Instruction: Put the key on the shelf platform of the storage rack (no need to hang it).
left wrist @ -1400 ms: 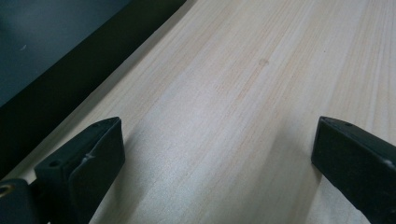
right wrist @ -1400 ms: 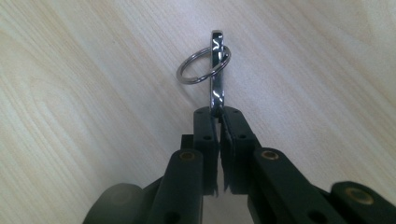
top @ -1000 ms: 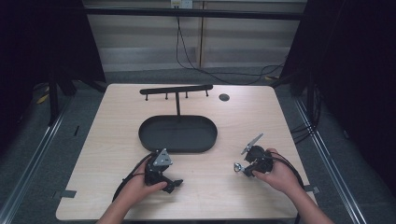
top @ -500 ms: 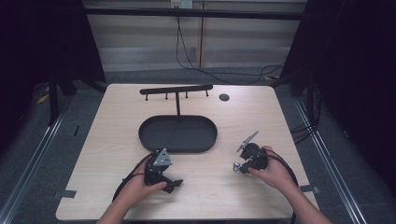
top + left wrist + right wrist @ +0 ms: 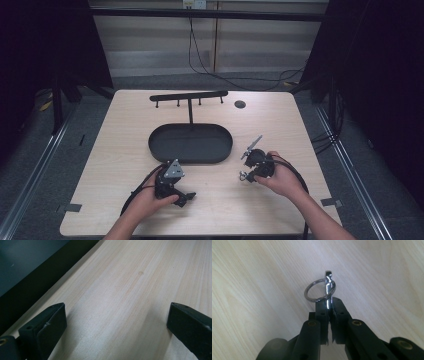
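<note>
Our right gripper's [image 5: 329, 311] jaws are clenched on a small metal key [image 5: 327, 293], pinching its shank so that the bow sticks out beyond the tips with a steel split ring [image 5: 319, 290] threaded through it. In the right gripper view the ring hangs toward ten o'clock from the bow, over bare pale wood. Our left gripper's [image 5: 117, 322] jaws stand released, wide apart, with nothing between them but the wooden table [image 5: 130, 285]; its view takes in the table's edge at about ten o'clock.

In the high view we hold the left gripper [image 5: 172, 187] low near the table's front edge, at roughly seven o'clock from the table's middle, its grey plate on top. The right gripper [image 5: 248, 172] sits at about five o'clock, well apart from the left, with the key [image 5: 243, 175] at its tip just above the wood.

Farther out, toward twelve o'clock, lies a black oval tray [image 5: 190, 143], between and beyond the two grippers. A thin post rises behind it and carries a black hook bar [image 5: 188, 96] with small pegs. At about one o'clock from the tray we see a dark round hole [image 5: 240, 104] in the tabletop.
</note>
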`<state>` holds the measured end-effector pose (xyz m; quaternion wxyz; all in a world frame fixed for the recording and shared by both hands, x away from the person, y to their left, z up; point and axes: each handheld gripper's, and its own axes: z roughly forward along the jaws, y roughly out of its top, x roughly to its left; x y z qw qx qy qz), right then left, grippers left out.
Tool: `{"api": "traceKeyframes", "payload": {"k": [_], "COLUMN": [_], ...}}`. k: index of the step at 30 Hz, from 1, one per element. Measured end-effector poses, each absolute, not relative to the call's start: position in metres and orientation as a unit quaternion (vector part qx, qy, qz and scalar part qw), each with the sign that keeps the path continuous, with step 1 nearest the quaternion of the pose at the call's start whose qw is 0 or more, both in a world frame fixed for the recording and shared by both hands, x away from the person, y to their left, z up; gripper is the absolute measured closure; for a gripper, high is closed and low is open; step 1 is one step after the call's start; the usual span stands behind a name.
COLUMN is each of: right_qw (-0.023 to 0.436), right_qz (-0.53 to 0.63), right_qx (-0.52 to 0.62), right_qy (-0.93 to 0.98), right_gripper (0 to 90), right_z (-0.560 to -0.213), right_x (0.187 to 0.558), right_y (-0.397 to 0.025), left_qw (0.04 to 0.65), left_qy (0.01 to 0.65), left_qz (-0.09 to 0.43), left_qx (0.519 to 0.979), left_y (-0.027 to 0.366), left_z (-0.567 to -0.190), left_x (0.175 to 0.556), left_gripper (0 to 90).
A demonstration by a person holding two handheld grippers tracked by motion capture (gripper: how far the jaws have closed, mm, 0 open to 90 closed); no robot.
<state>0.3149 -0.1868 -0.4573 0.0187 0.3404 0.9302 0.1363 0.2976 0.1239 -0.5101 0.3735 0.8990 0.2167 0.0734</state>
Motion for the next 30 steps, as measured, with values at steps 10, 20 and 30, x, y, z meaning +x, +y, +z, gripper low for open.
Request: {"api": "traceKeyframes", "payload": {"k": [10, 20, 30], "right_qw": [0.026, 0.035, 0.036], "right_qz": [0.143, 0.142, 0.146], "right_qx": [0.333, 0.326, 0.331], "right_qy": [0.932, 0.934, 0.932], "right_gripper": [85.5, 85.5, 85.5], "right_z": [-0.442, -0.435, -0.427], "right_x": [0.327, 0.338, 0.351], "right_y": [-0.170, -0.160, -0.153], "left_qw": [0.373, 0.372, 0.373], "left_qy": [0.216, 0.217, 0.218], "left_qz": [0.074, 0.074, 0.073], "left_qx": [0.899, 0.899, 0.899], "left_y": [0.124, 0.124, 0.124], "left_z": [-0.510, -0.510, -0.510], "left_x": [0.298, 0.298, 0.297], "left_gripper": [2.3, 2.3, 2.3]}}
